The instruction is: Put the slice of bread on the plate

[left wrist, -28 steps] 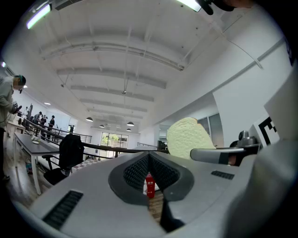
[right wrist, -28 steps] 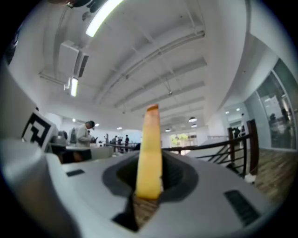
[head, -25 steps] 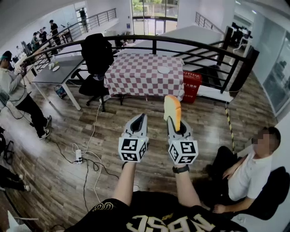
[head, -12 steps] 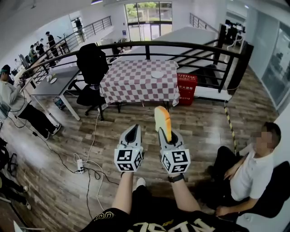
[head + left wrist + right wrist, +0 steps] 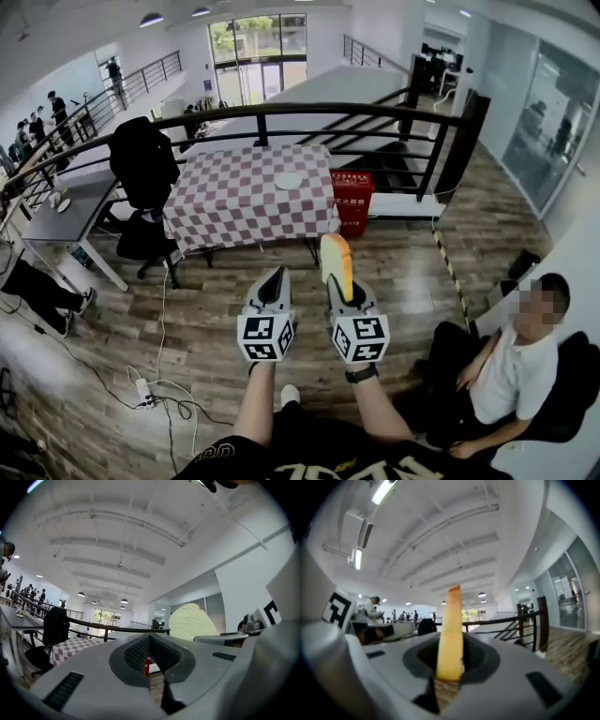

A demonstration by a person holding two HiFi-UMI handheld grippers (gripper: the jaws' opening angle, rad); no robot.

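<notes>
The slice of bread (image 5: pixel 336 260) stands upright on its edge, clamped at its lower end between the jaws of the right tool (image 5: pixel 341 284), just as it was a second ago. Its rounded top rises well above the jaw tips. In the right gripper view the slice (image 5: pixel 451 634) appears edge-on, a narrow yellow-brown strip, and the right tool (image 5: pixel 449 665) is closed only as far as the bread's thickness, pads pressing on both faces. The left tool (image 5: pixel 275 277) is held just beside it at the same height. Its jaws meet at the tips with nothing between them, which the left gripper view (image 5: pixel 150 656) confirms, with the pale face of the bread (image 5: pixel 192 620) showing off to its right.

Since the earlier frame the background has slid: the bench (image 5: pixel 234 202) with the red-and-white checked cloth now sits lower and further left in the head view, so the bread's top lies near the cloth's front right corner instead of in front of its middle.

The white plate (image 5: pixel 289 181) rests on that bench, well apart from both tools, and appears to hold nothing. A red box (image 5: pixel 351 202) stands by the bench's right end, and a black chair (image 5: pixel 142 169) draped with a dark garment stands at its left. A seated person (image 5: pixel 506 366) is at the lower right.
</notes>
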